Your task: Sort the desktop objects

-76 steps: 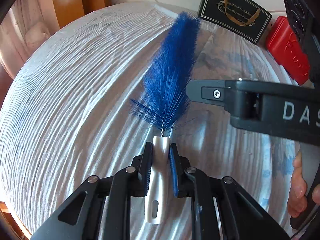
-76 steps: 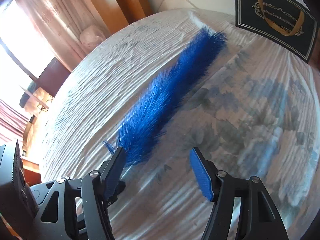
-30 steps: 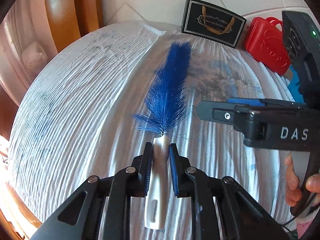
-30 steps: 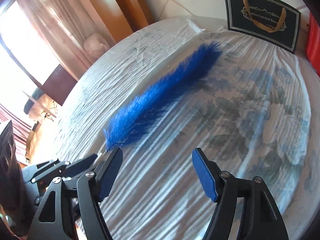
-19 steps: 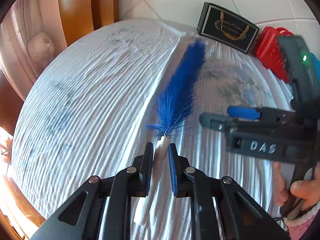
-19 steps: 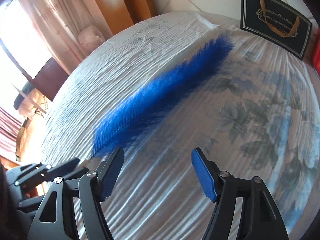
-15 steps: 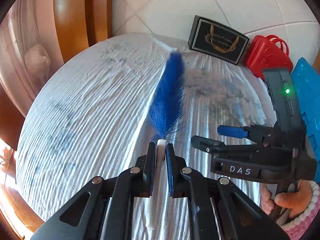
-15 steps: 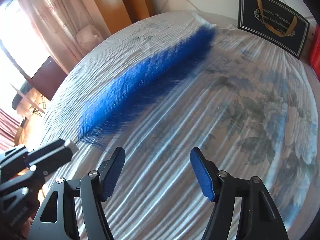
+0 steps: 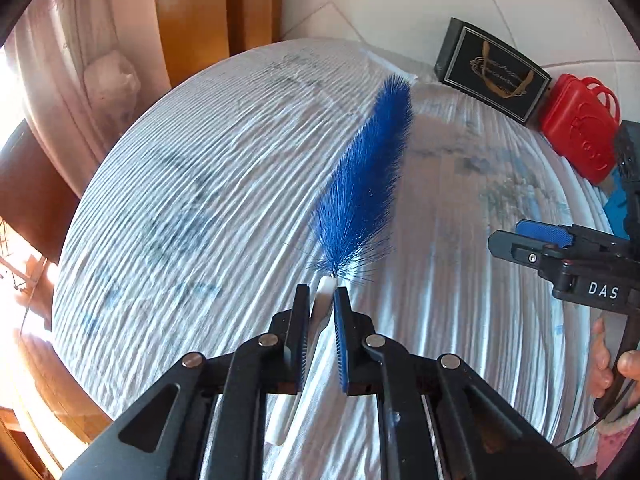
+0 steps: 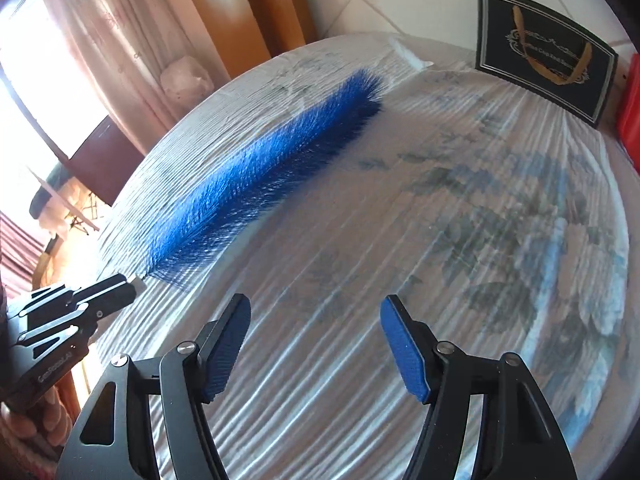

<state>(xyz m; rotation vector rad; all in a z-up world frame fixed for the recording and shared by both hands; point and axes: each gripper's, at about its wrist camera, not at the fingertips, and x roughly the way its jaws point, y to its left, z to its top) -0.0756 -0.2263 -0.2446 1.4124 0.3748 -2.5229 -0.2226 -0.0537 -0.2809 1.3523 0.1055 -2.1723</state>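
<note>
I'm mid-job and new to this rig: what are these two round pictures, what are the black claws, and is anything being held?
No robot arm here: a person holds a two-finger gripper in each hand, each with a fisheye camera looking along its fingers. One picture is from the left gripper, whose jaws, easing slightly apart, clamp the white handle of a blue bristle brush over the white and blue tablecloth. The other is from the right gripper, open and empty. At the back stand a black gift bag and a red case.
</note>
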